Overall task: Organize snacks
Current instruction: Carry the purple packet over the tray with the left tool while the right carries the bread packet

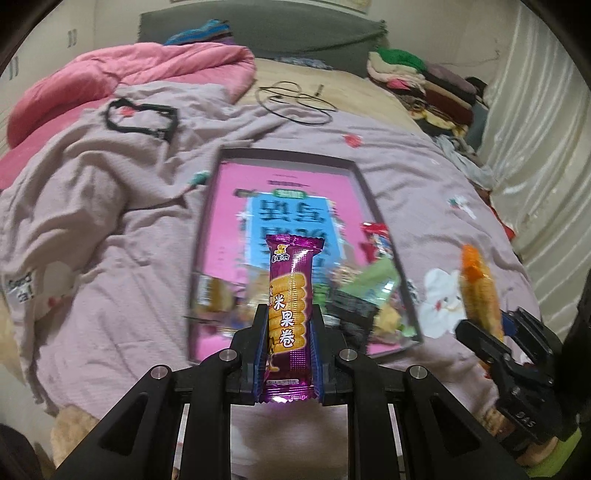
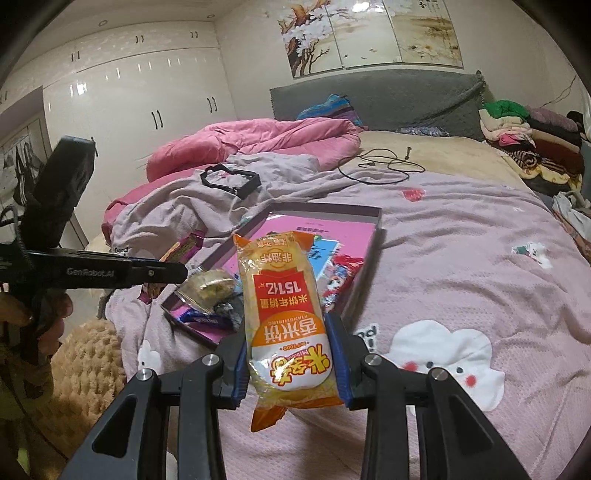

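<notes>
At the far left of the bed, a rumpled pink quilt (image 1: pixel 129 70) lies heaped toward the grey headboard (image 1: pixel 258 29), and a black rectangular frame (image 1: pixel 142 118) rests on the lilac blanket (image 1: pixel 110 229) that covers most of the mattress. A loop of black cable (image 1: pixel 295 103) lies further back on the beige sheet. In the middle of the blanket sits the shallow tray (image 1: pixel 364 184), its floor printed pink and blue, with a jumble of loose snack packets (image 1: pixel 369 295) gathered at its near end. In the left wrist view the left gripper (image 1: pixel 290 314) hangs over that near end, its fingers (image 1: pixel 260 321) clenched on a purple rice roll packet (image 1: pixel 293 314) that stands lengthwise between them, its crimped top pointing away toward the tray. To the right, the right gripper (image 1: pixel 487 325) shows at the edge of the same view, off the tray's right side and above the blanket. In the right wrist view its fingers (image 2: pixel 338 343) are grasping an orange rice cracker packet (image 2: pixel 284 325) by the sides, the packet held lengthwise with its far end over the tray's near corner. The left gripper (image 2: pixel 162 273) reaches in from the left of that view, held by a hand (image 2: pixel 44 314). At the far right of the bed a stack of folded clothes (image 1: pixel 424 85) sits against the headboard, beside a pale curtain (image 1: pixel 535 147).
</notes>
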{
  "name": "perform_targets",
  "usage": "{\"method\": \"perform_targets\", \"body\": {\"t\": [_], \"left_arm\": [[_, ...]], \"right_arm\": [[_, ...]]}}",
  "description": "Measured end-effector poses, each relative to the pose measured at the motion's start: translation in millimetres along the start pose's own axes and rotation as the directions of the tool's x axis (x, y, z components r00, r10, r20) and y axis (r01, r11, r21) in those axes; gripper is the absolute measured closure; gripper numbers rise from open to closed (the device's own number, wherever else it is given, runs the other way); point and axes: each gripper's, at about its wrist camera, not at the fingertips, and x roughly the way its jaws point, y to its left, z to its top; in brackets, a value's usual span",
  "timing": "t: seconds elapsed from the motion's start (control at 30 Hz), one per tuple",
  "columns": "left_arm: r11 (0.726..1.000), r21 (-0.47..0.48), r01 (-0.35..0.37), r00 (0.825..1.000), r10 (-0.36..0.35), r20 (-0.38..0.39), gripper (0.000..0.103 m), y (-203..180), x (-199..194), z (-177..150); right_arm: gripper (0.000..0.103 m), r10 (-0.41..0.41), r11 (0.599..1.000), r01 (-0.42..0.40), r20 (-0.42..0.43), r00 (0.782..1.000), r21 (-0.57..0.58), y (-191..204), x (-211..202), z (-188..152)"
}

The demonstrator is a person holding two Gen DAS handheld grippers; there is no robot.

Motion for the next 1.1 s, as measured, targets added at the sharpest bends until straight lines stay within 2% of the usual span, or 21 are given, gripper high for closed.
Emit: {"method": "perform_targets", "body": {"t": [0.27,0.4,0.5,0.67,1.1], "left_arm": [[0.996,-0.089,-0.021,1.000,0.022,0.005,0.083,40,7,0],[0.995,-0.097,-0.040,0.999,0.040,0.004,0.083,49,15,-1],[0.994,-0.086,-0.064,0.998,0.065,0.000,0.083,50,22,-3],[0.995,-0.072,-0.066,0.998,0.065,-0.016,0.083,48,34,-6],[0.999,-0.035,-0.034,0.999,0.033,-0.029,0.083,36,51,-8]], "right_arm": [[0.066,0.008,1.000,-0.008,-0.006,1.000,-0.008,10,9,8],[0.066,0.014,1.000,-0.014,-0.011,1.000,-0.009,12,14,10],[0.066,0.011,1.000,-0.012,-0.018,1.000,-0.012,13,17,9],[0.066,0.003,1.000,-0.003,-0.032,0.999,-0.001,12,25,10],[0.066,-0.041,0.999,0.042,-0.069,0.997,0.015,10,52,19]]}}
